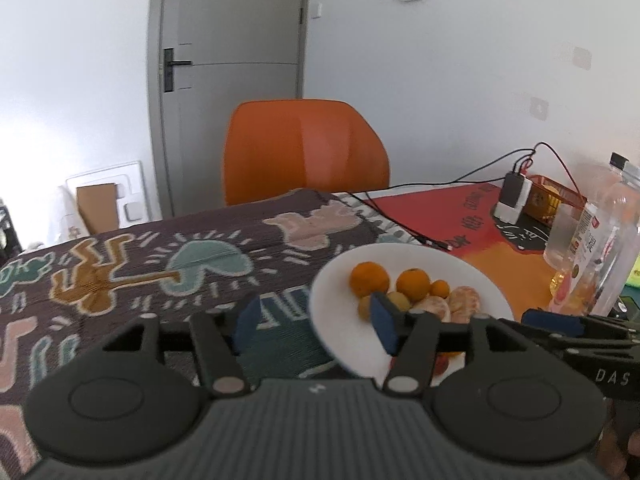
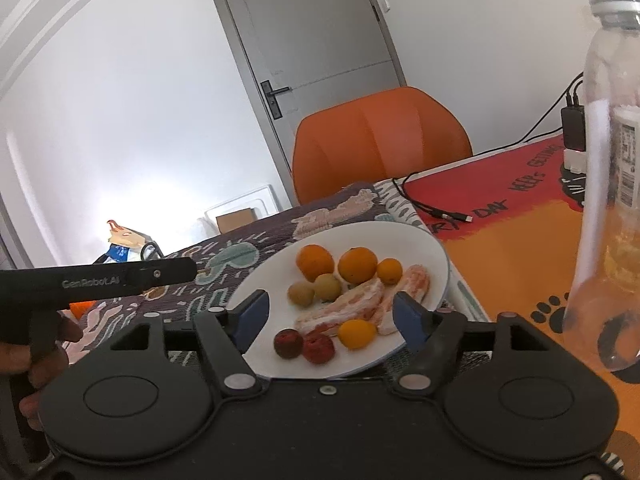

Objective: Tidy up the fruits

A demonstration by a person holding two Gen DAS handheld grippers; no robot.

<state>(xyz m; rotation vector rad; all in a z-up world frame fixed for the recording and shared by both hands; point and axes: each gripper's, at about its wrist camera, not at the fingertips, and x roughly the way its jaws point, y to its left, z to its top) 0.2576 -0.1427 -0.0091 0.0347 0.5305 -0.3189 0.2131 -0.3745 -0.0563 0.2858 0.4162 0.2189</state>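
Note:
A white plate (image 2: 424,248) sits on the patterned table cloth and holds several fruits: oranges (image 2: 357,265), small green-brown fruits (image 2: 327,287), peeled citrus segments (image 2: 352,306), a yellow fruit (image 2: 357,334) and two dark red fruits (image 2: 288,343). My right gripper (image 2: 330,316) is open and empty, its jaws standing either side of the plate's near part. My left gripper (image 1: 314,320) is open and empty at the plate's (image 1: 336,320) left edge. Oranges (image 1: 369,279) show beyond it. The right gripper's body (image 1: 580,336) shows at the right.
A clear plastic bottle (image 2: 608,168) stands close at the right, on an orange and red mat (image 2: 516,232). A charger with cables (image 1: 512,192) and an orange box (image 1: 552,196) are at the back right. An orange chair (image 1: 304,148) stands behind the table.

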